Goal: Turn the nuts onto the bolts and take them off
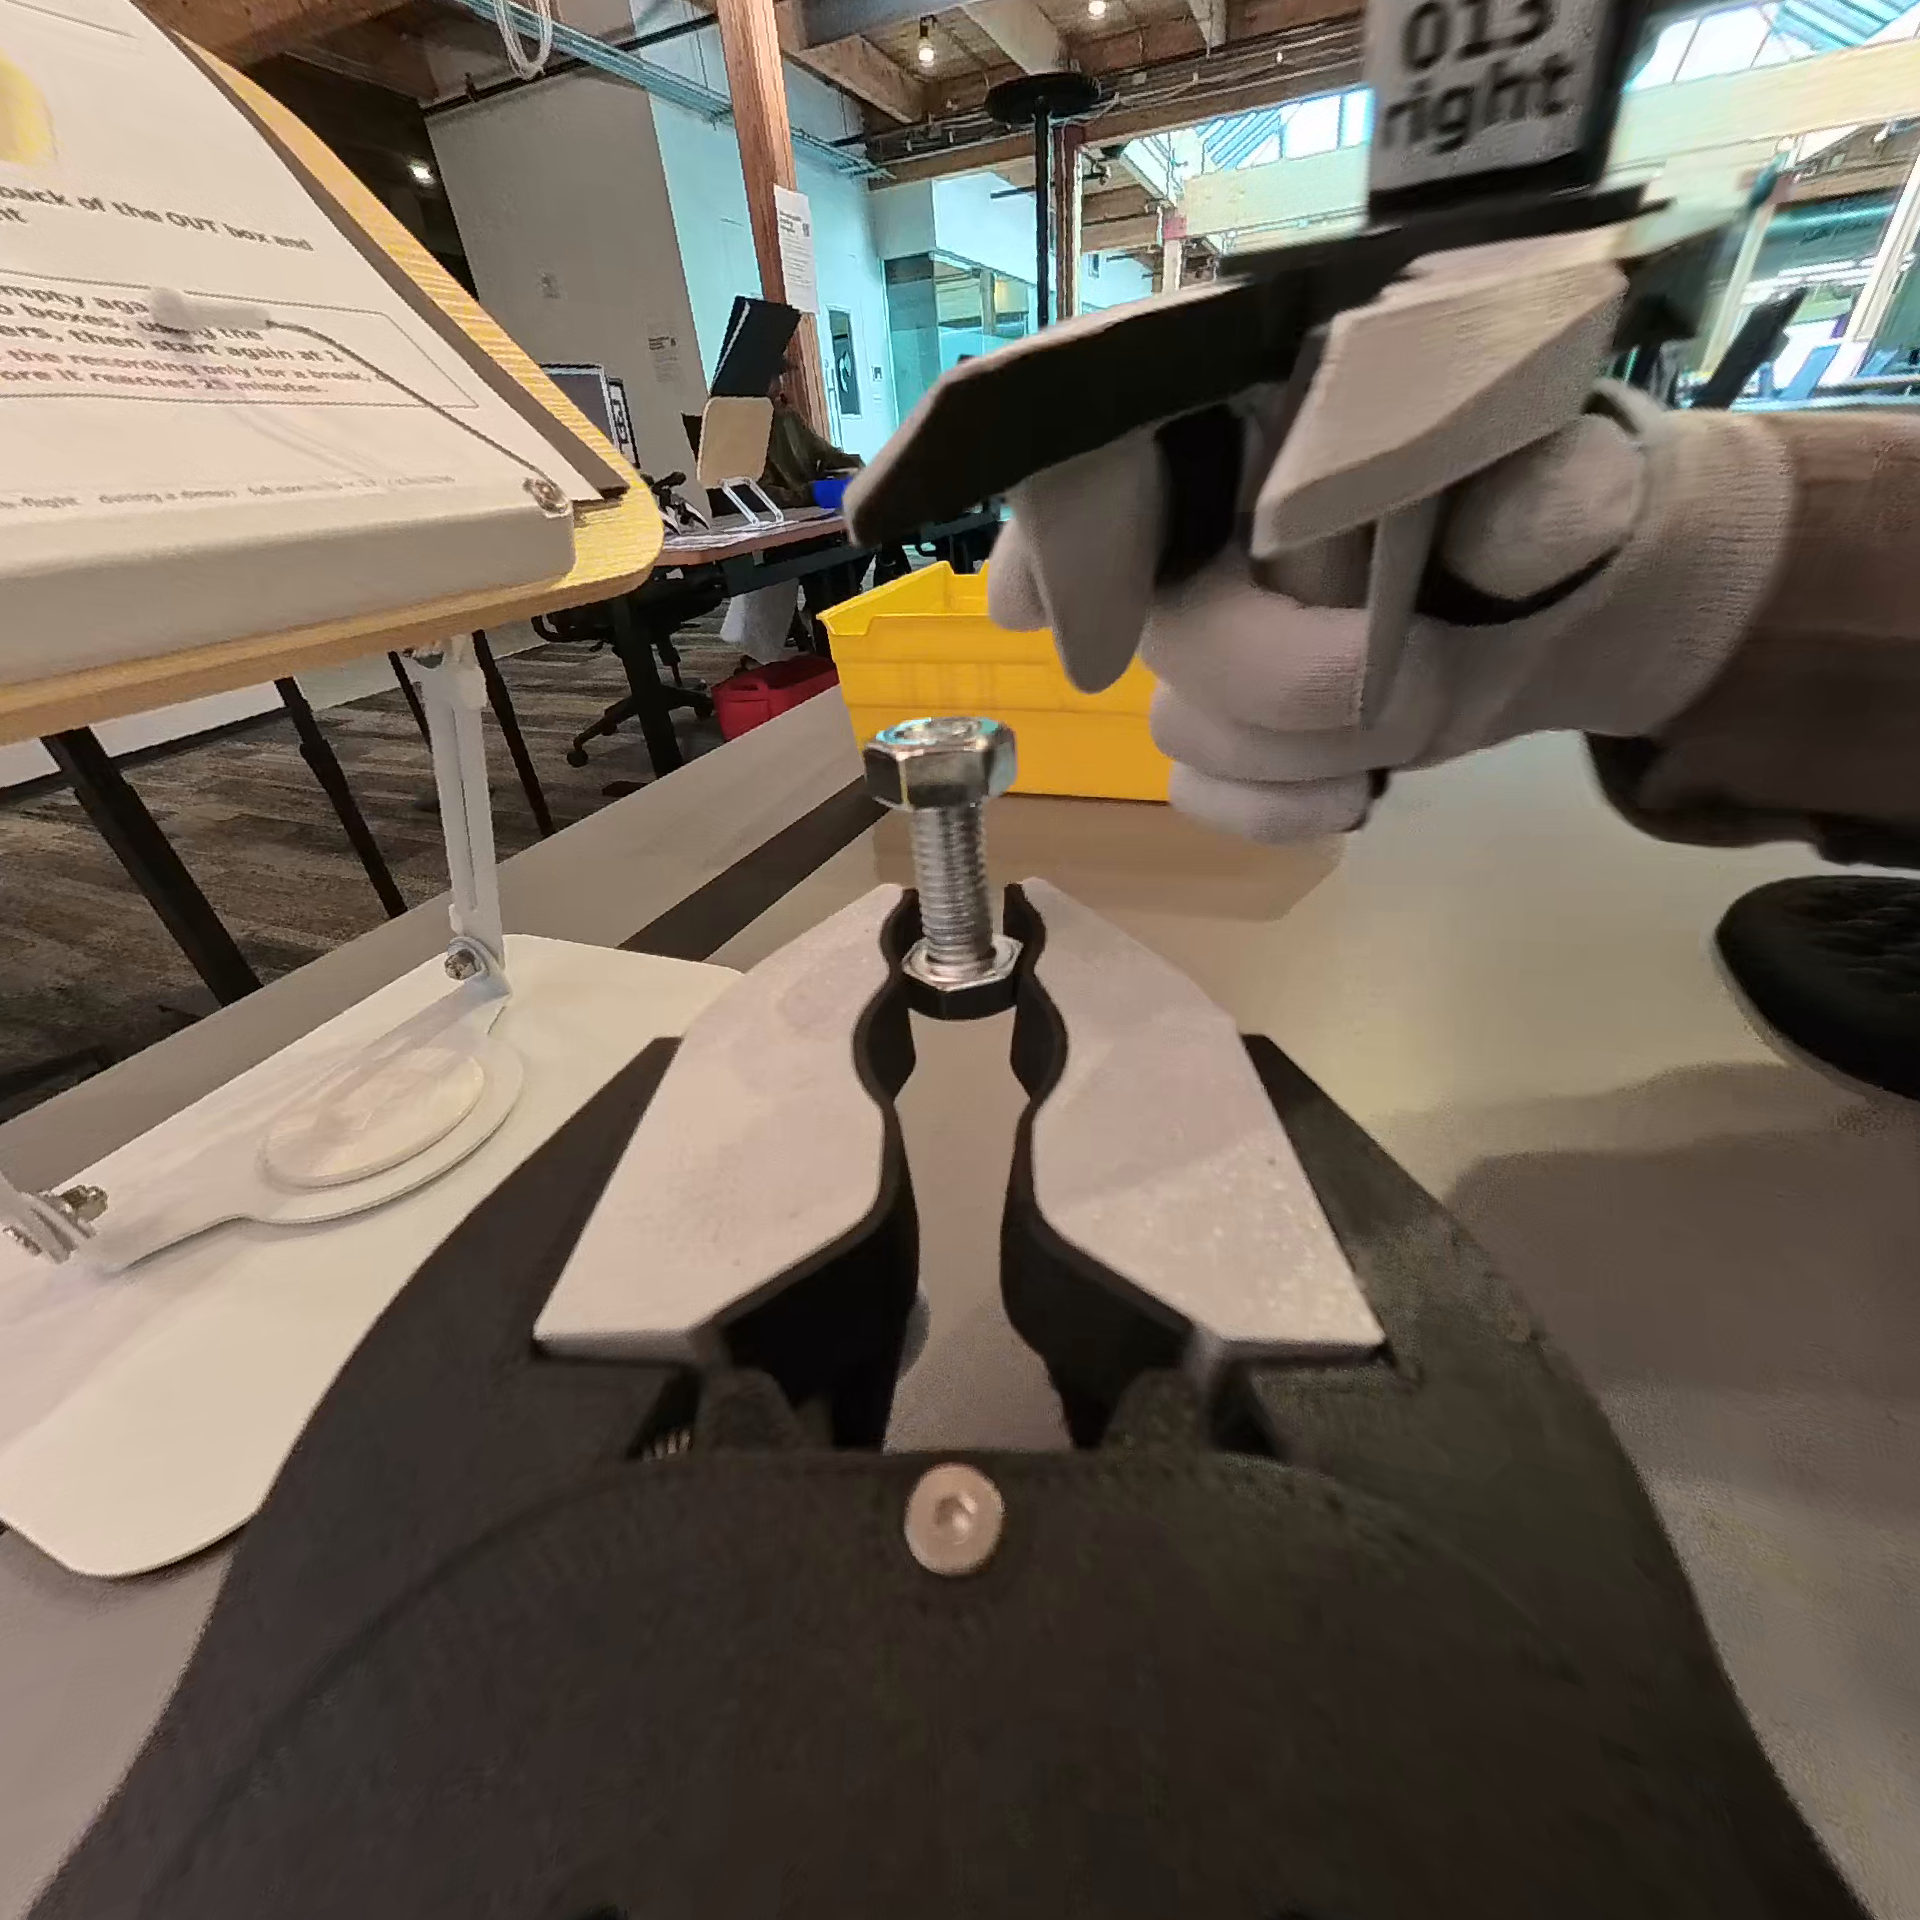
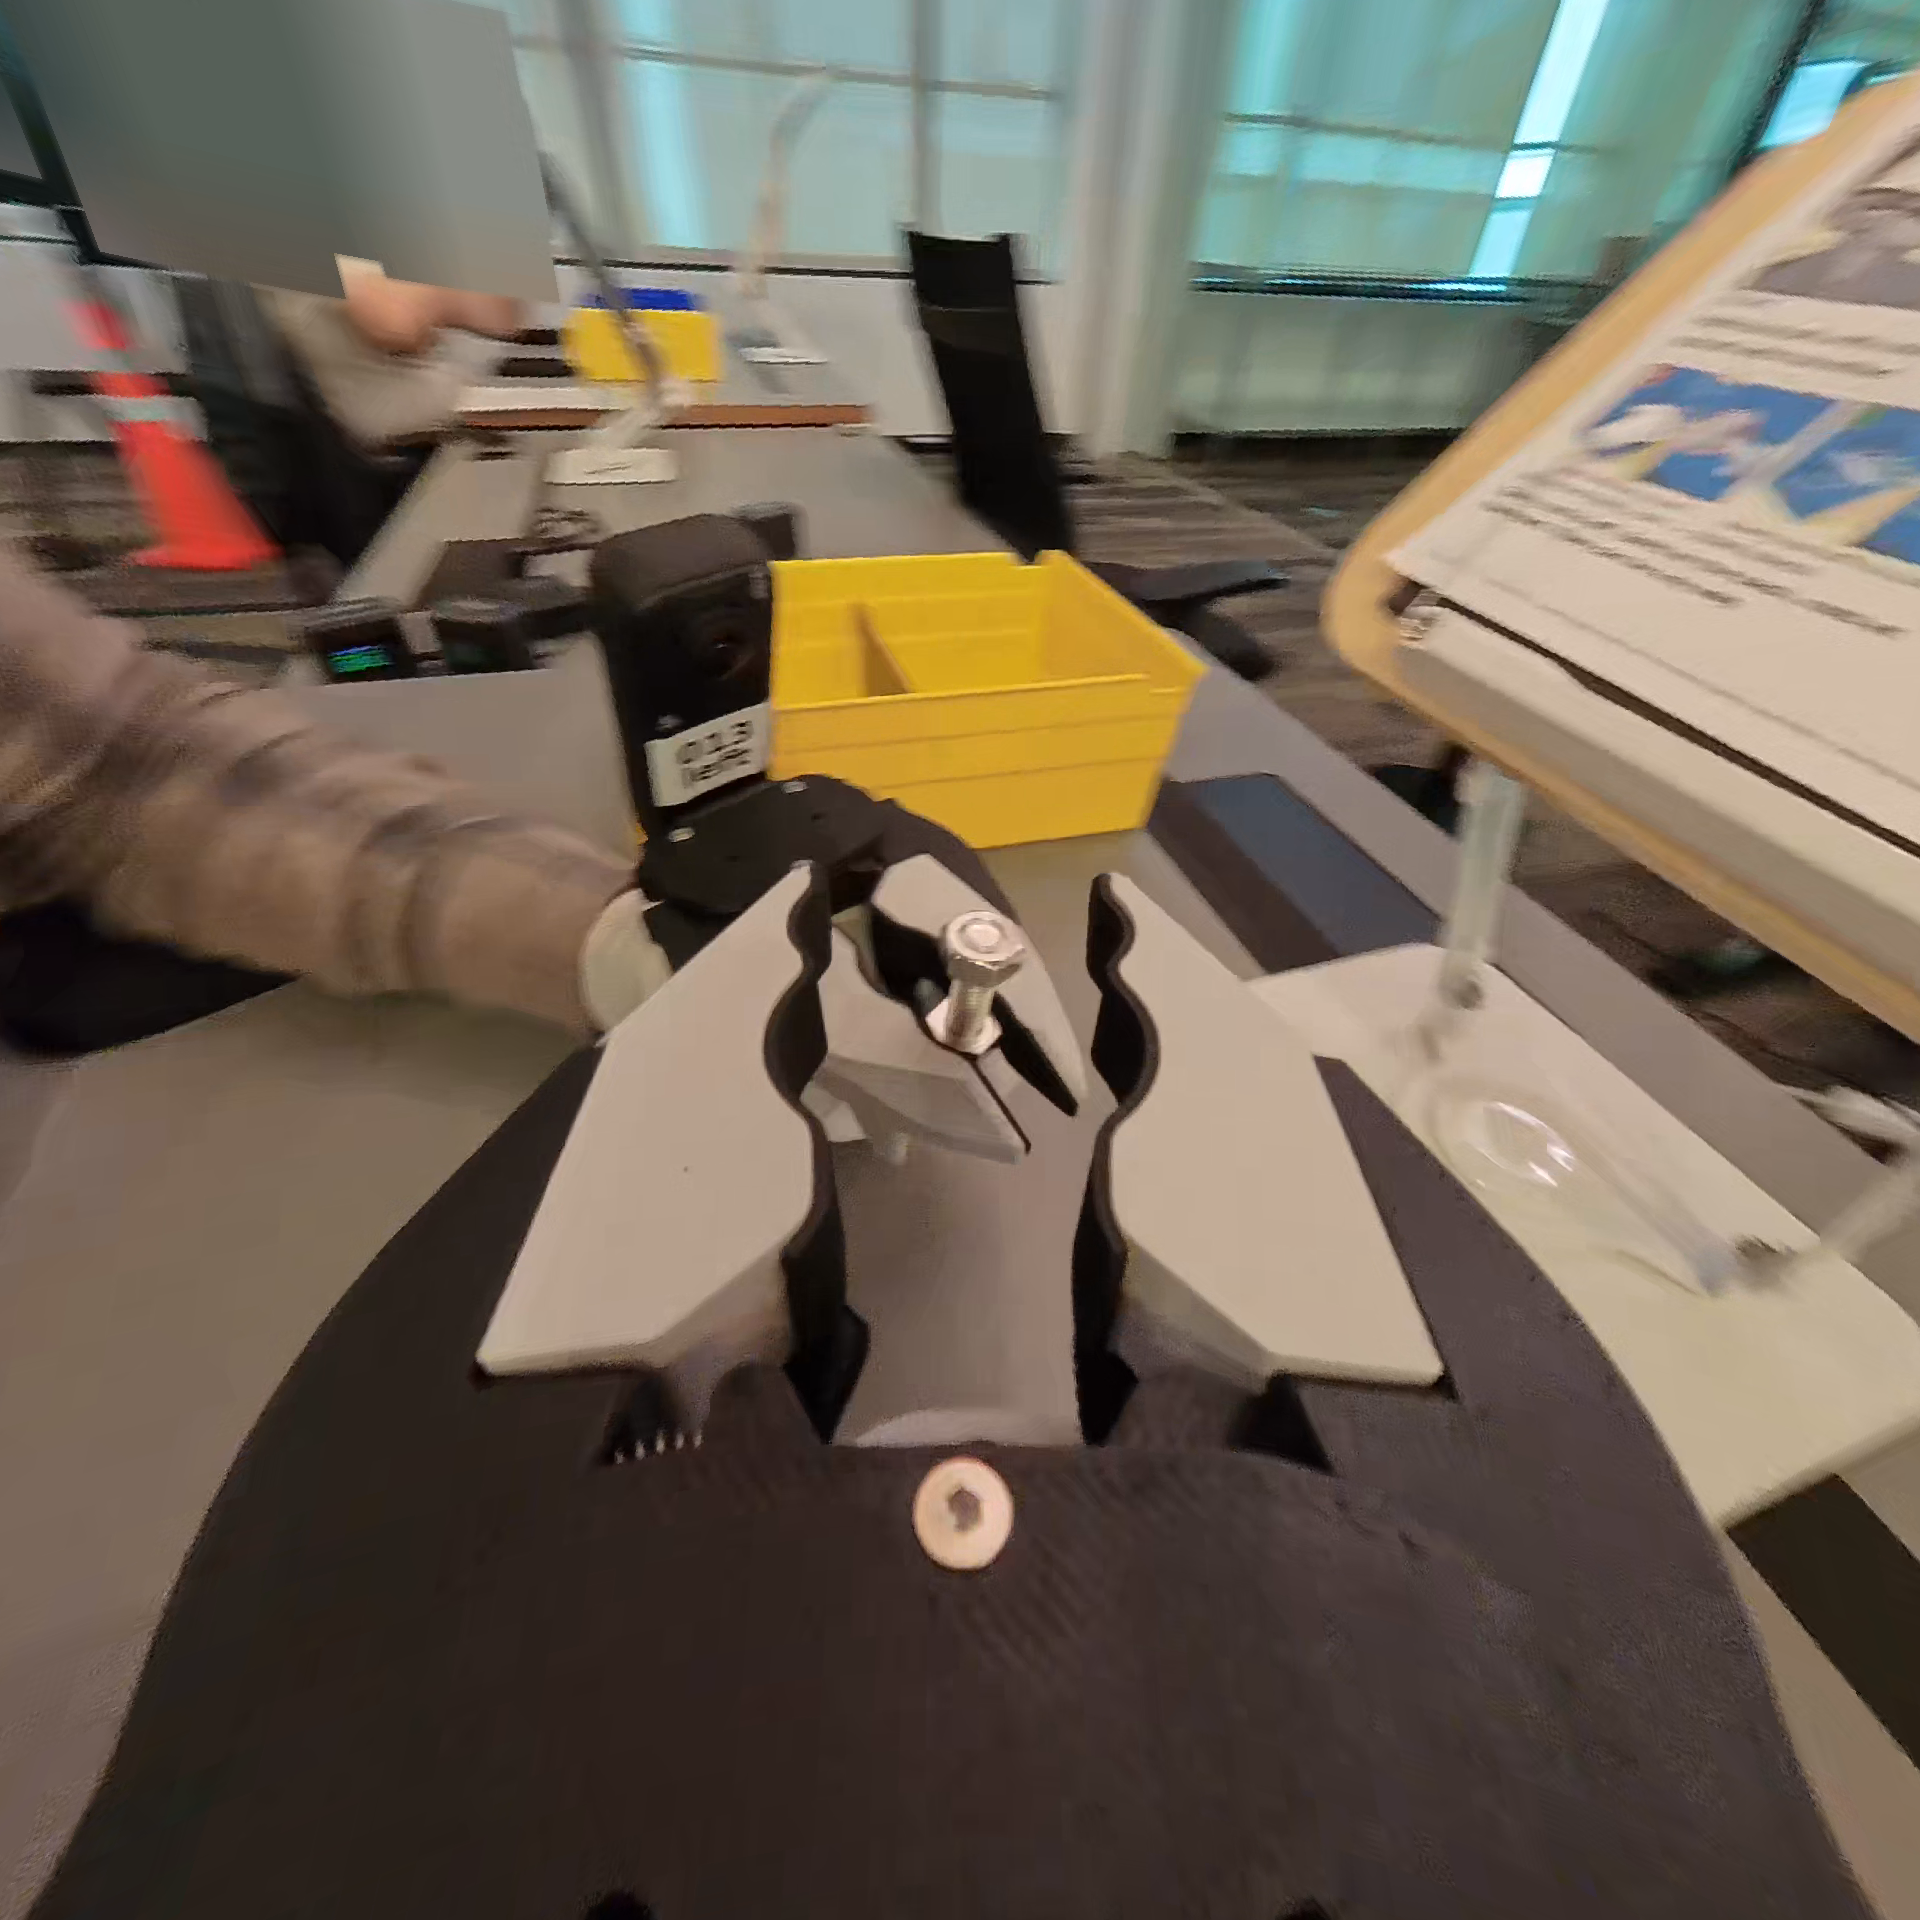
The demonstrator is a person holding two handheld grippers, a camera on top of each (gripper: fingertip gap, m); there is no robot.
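Left gripper (image 1: 958, 961) jaws closed on the nut (image 1: 958, 966) low on the bolt (image 1: 940, 831), which stands head-up at frame centre above the grey table (image 1: 1507, 1018). Right gripper (image 2: 956, 997) jaws wide open, holding nothing, just short of the bolt; yellow bin (image 2: 987, 675) behind

This is a big open-plan workspace, part office and part lab: exposed timber posts (image 1: 764, 197) and ceiling beams, patterned carpet (image 1: 260, 821), and rows of desks with rolling office chairs (image 1: 634, 665) running back toward tall windows (image 2: 1299, 187). An orange traffic cone (image 2: 171, 468) stands on the floor. On the grey worktable (image 1: 1455, 987) are a yellow parts bin (image 2: 977, 686) and an instruction sheet on a tilted stand (image 1: 260, 436).
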